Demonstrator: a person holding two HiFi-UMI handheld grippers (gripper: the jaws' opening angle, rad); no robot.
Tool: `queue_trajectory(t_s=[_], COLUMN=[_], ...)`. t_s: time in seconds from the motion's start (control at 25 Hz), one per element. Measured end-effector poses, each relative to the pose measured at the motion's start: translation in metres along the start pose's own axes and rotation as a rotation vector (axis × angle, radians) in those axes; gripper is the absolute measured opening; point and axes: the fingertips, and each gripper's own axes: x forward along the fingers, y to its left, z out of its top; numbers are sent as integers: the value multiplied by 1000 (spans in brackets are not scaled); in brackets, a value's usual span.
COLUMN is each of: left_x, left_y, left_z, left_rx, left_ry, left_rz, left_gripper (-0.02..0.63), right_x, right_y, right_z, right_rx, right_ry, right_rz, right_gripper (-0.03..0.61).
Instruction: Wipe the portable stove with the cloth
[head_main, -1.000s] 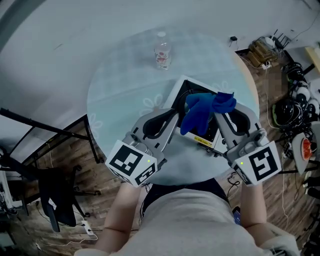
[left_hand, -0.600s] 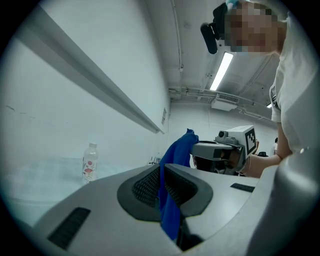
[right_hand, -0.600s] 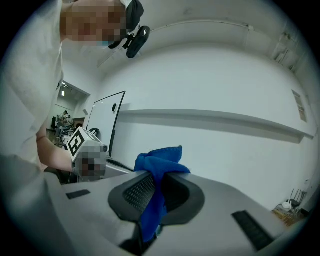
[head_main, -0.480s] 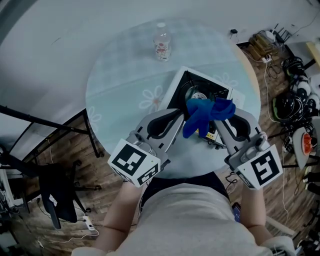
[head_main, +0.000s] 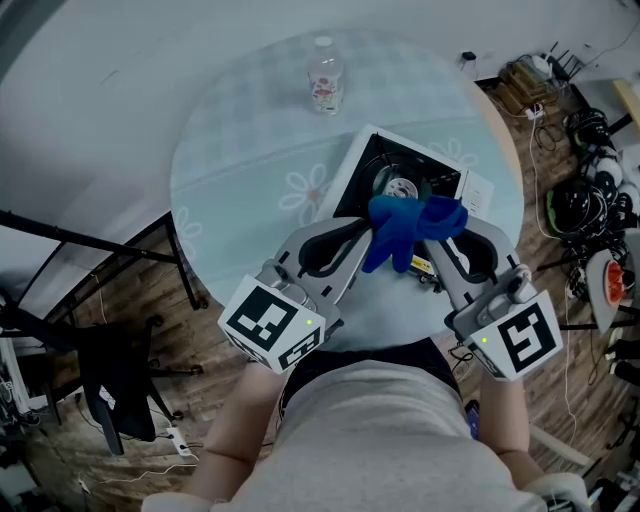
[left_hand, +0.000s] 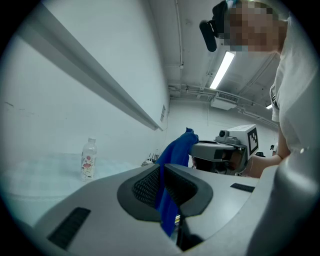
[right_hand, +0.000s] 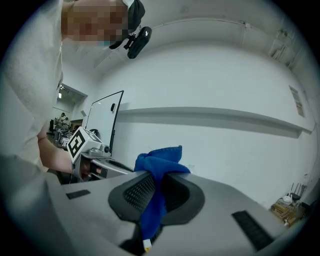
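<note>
- Holding the cloth (head_main: 405, 228) between both grippers: one end is pinched in the closed jaws of the left gripper (left_hand: 162, 175), the other in the closed jaws of the right gripper (right_hand: 152, 182). Loose folds bunch past both jaw tips.
- Portable stove (head_main: 440, 180): just beyond and below the jaw tips, on the round table (head_main: 250, 160). The cloth hangs over its near edge; contact cannot be told.
- Step in hand, as judged: bringing the cloth to the stove, wiping not yet begun.
- Next move calls for lowering both jaws until the cloth presses on the stove top, then sweeping across it.
- Bottle (head_main: 324, 85): well beyond the jaws.
</note>
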Motion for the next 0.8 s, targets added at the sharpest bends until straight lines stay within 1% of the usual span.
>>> queue_trajectory(t_s=[0.24,0.56,0.72,0.8], left_x=[0,6,8,8], left_y=[1,-2,-7,-9], left_z=[-2,-5,-9,-11], left_rx=[3,-4,-7,-8], left_ry=[-3,9,13,13], left_rz=[3,-10,-12,-14], left_gripper=[38,39,38,39], right_x=[0,-4,-9,-11], right_y=[-6,-6,-8,-7], right_z=[3,7,-2,-3], right_rx=[18,-38,-27,-28], right_ry=[4,47,110,119], right_rz=[0,63,60,62], right_gripper=[44,44,44,44])
